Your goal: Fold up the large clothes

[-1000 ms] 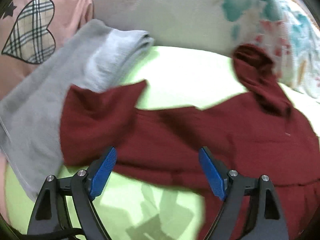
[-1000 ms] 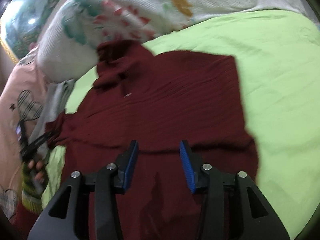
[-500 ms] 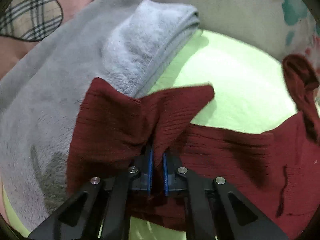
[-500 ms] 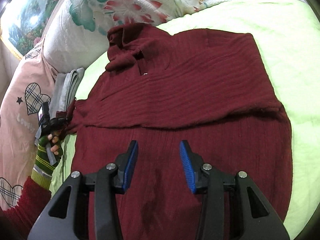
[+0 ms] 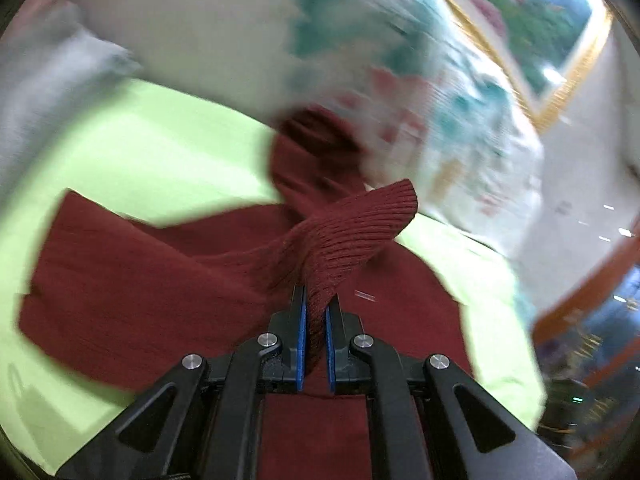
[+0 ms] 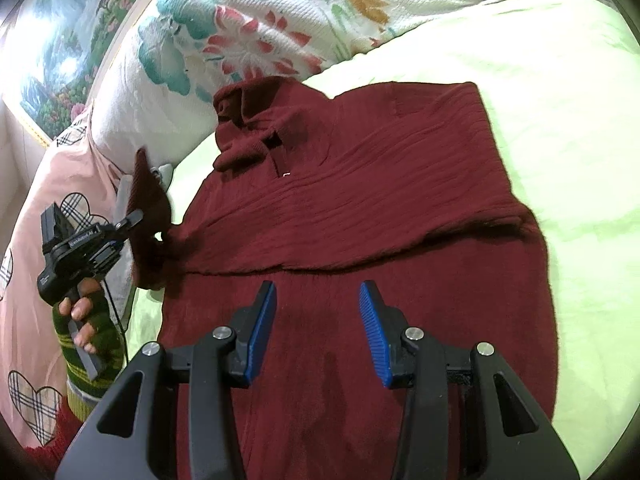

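The maroon sweater (image 6: 360, 208) lies spread face-up on the green bed sheet (image 6: 560, 100), collar (image 6: 248, 128) toward the floral pillow (image 6: 260, 28), hem toward the right camera. One fold line already crosses the body from side to side.

Left tongs (image 5: 315, 320): pressed together on the ribbed cuff of the sweater's sleeve (image 5: 352, 232), with the knit pinched between the blue pads. In the right wrist view the sleeve stands raised off the bed at the sweater's left edge, beside the pink heart-print cushion (image 6: 52, 184). The person's left hand (image 6: 82, 312), in a striped fingerless glove, holds that tool.

Right tongs (image 6: 318, 328): jaws apart, nothing between them, hovering above the lower body of the sweater near its midline.

Governing relation: the sleeve's long axis runs from the held cuff inward to the shoulder, roughly across the sweater's width. The body lies to the right of the left tongs, so the sleeve would need carrying that way to lie over the torso. The left hand is the nearer one and already has the cuff. The right tongs are well apart from the sleeve.

Risk, as judged: the thick knit may bunch at the shoulder.
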A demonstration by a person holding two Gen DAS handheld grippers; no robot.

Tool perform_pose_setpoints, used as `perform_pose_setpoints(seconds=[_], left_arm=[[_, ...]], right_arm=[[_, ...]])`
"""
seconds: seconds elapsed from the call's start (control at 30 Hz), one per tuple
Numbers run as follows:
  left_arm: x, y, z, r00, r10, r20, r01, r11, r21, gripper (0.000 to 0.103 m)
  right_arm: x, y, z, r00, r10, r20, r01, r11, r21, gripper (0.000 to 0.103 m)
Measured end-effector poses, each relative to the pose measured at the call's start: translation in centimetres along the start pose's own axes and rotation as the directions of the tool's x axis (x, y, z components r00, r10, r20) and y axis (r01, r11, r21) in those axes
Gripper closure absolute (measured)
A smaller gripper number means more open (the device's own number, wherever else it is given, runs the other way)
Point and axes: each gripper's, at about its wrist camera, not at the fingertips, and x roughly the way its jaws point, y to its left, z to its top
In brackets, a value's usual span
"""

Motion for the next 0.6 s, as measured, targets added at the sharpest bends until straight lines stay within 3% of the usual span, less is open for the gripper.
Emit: perform_pose_setpoints(seconds=[0.2,0.37,0.47,0.6], left_arm=[[8.1,-7.4,-4.1,0.987,-0.096,-0.128,0.103,0.993,0.053,0.097],[14.4,-10.1,-7.1,0.965,-0.086,-0.247,0.114,0.988,0.101,0.094],[16.3,-9.7,-8.2,0.955,-0.046,-0.292,0.081,0.991,0.111,0.086],[14.1,-8.8,-9.2,0.959,-0.031,-0.281,0.073,0.987,0.141,0.052]], right_arm=[[-0.7,-1.5,0.1,1.000,-0.018,0.013,0.018,0.999,0.033,0.059],[-1.0,-2.5,0.4,0.999,-0.031,0.022,0.030,0.998,0.057,0.059],[-0.9,-2.7,0.7,0.999,-0.028,0.024,0.027,0.998,0.059,0.059],[-0.5,-2.8,1.4,0.999,-0.019,0.026,0.018,0.998,0.058,0.059]])
